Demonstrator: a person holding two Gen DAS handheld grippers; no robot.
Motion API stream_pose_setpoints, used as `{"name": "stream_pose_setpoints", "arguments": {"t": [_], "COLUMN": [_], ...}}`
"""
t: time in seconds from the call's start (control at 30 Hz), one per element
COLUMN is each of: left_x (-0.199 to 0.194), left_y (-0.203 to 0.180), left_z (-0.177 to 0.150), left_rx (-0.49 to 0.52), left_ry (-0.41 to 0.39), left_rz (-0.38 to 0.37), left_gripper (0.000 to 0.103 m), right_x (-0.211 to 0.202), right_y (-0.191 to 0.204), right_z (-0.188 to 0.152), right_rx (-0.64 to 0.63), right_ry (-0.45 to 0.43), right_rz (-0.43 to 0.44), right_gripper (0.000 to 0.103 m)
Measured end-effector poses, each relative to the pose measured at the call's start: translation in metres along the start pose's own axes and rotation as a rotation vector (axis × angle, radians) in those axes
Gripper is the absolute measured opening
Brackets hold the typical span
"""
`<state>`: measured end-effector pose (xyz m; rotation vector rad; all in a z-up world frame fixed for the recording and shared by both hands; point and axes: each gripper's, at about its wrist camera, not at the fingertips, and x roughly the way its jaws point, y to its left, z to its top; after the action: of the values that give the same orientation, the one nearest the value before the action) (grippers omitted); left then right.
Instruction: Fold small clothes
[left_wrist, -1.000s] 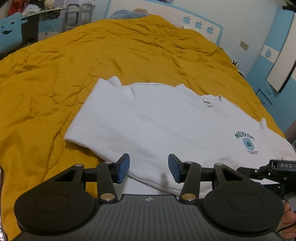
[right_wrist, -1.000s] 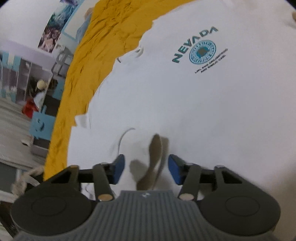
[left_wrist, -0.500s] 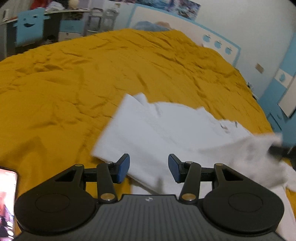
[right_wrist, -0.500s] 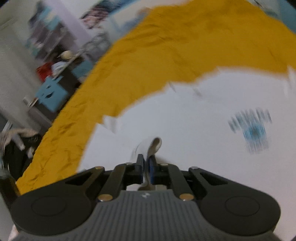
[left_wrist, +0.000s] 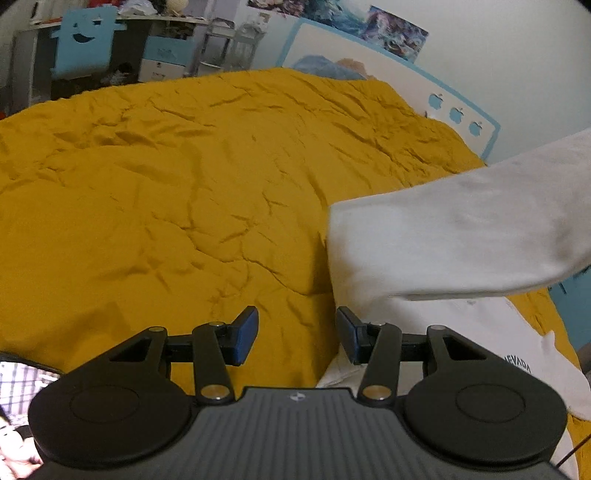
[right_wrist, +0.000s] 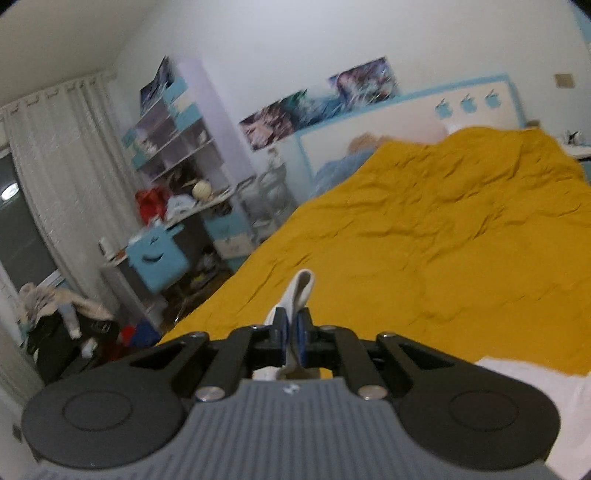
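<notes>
A white T-shirt (left_wrist: 458, 240) with a teal NEVADA print lies on the mustard bedspread (left_wrist: 184, 184). In the left wrist view its near part is lifted and hangs in the air at the right. My left gripper (left_wrist: 297, 334) is open and empty, low over the bedspread at the shirt's left edge. My right gripper (right_wrist: 291, 332) is shut on a fold of the white T-shirt (right_wrist: 299, 291), which sticks up between the pads. More white cloth (right_wrist: 535, 380) lies at the lower right of the right wrist view.
The bedspread (right_wrist: 443, 240) covers the whole bed up to a white and blue headboard (left_wrist: 388, 74). A desk with a blue chair (right_wrist: 159, 254), shelves (right_wrist: 173, 140) and a curtain (right_wrist: 55, 177) stand to the left of the bed.
My right gripper has shut on the T-shirt's edge and lifted it up off the bed. The view of both cameras has swung up towards the headboard. My left gripper has stayed open.
</notes>
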<state>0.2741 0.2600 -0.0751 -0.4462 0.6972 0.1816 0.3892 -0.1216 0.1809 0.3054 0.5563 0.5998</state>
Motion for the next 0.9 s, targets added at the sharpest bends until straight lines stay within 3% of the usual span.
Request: {"name": "stream_pose_setpoints", "arguments": {"t": [0.17,0.37,0.5,0.7,0.77,0.8,0.83,0.87,0.9], "left_x": [0.021,0.051,0.075,0.128,0.138,0.141,0.143,0.142,0.140], "left_y": [-0.005,-0.015,-0.016,-0.012,-0.013,-0.014,-0.016,-0.019,-0.021], "left_z": [-0.001,0.001,0.008,0.021,0.021,0.022,0.023,0.023,0.026], "left_rx": [-0.004,-0.006,-0.059,-0.172,-0.196,-0.193,-0.177,-0.158,-0.137], "left_ry": [0.054,0.118,0.149,0.208,0.228,0.230,0.230,0.223,0.208], "left_rz": [-0.029,-0.064,-0.115,-0.123,-0.138,-0.152,-0.161,-0.157,-0.153], "left_gripper": [0.057,0.053,0.053,0.053,0.045,0.032,0.012,0.004,0.004], "right_x": [-0.013,0.003,0.012,0.015,0.021,0.025,0.024,0.024,0.026], "right_y": [-0.057,-0.162,-0.214,-0.259,-0.269,-0.279,-0.285,-0.291,-0.296], "right_z": [-0.011,-0.071,-0.103,-0.128,-0.135,-0.140,-0.144,-0.147,-0.148], "right_rx": [0.051,0.213,0.313,0.374,0.373,0.367,0.365,0.367,0.368], "right_ry": [0.036,0.164,0.198,0.203,0.212,0.224,0.232,0.239,0.242], "right_rz": [-0.096,-0.242,-0.309,-0.340,-0.367,-0.385,-0.395,-0.400,-0.402], "right_gripper": [0.000,0.000,0.000,0.000,0.000,0.000,0.000,0.000,0.000]}}
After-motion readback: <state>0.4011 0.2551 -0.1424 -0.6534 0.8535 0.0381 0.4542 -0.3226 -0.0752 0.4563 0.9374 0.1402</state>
